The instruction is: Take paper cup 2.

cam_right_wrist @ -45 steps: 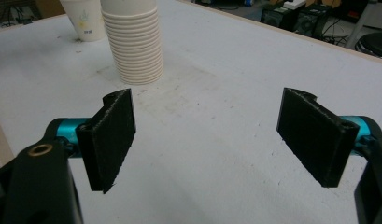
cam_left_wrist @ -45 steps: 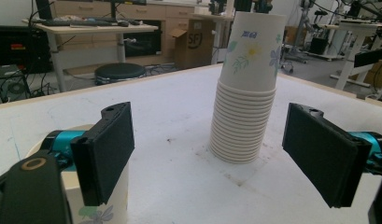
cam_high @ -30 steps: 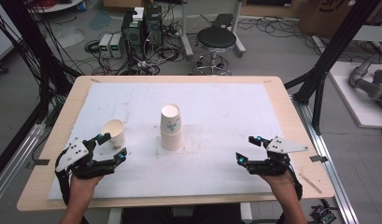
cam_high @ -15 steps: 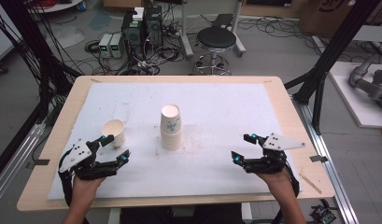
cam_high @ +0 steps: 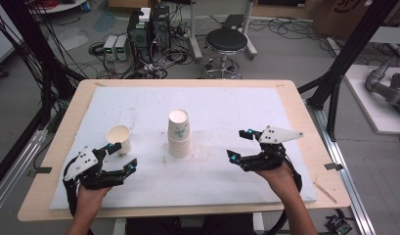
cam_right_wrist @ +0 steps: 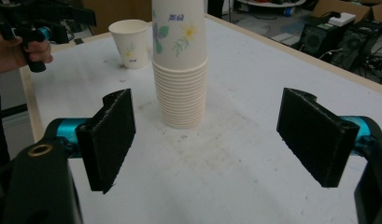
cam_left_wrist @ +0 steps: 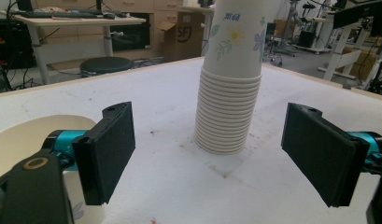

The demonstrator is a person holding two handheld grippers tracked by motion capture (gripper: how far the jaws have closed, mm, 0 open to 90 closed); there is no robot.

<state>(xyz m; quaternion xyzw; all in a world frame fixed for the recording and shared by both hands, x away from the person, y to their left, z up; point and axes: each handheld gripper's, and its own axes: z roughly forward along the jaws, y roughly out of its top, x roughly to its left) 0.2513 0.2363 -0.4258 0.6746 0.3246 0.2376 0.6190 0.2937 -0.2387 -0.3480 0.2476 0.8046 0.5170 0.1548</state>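
Note:
An upside-down stack of white flower-print paper cups [cam_high: 179, 134] stands at the middle of the white board. One upright paper cup [cam_high: 119, 138] stands to its left. My left gripper [cam_high: 123, 156] is open just in front of the single cup, which touches neither jaw. In the left gripper view the stack [cam_left_wrist: 230, 93] rises ahead between the open jaws [cam_left_wrist: 212, 154], with the single cup [cam_left_wrist: 20, 140] beside the left jaw. My right gripper [cam_high: 238, 144] is open to the right of the stack and points at it. In the right gripper view the stack [cam_right_wrist: 179, 70] lies ahead of the empty jaws [cam_right_wrist: 207, 140].
The white board [cam_high: 236, 103] covers a wooden table [cam_high: 295, 98]. A stool [cam_high: 228, 41] and computer boxes [cam_high: 144, 34] stand on the floor beyond the far edge. Black frame posts [cam_high: 344, 58] flank the table. The single cup [cam_right_wrist: 130, 42] and the other hand [cam_right_wrist: 20, 51] show far off in the right gripper view.
My right gripper has moved left toward the cup stack and risen a little. The left gripper and both the stack and the single cup have stayed where they were.

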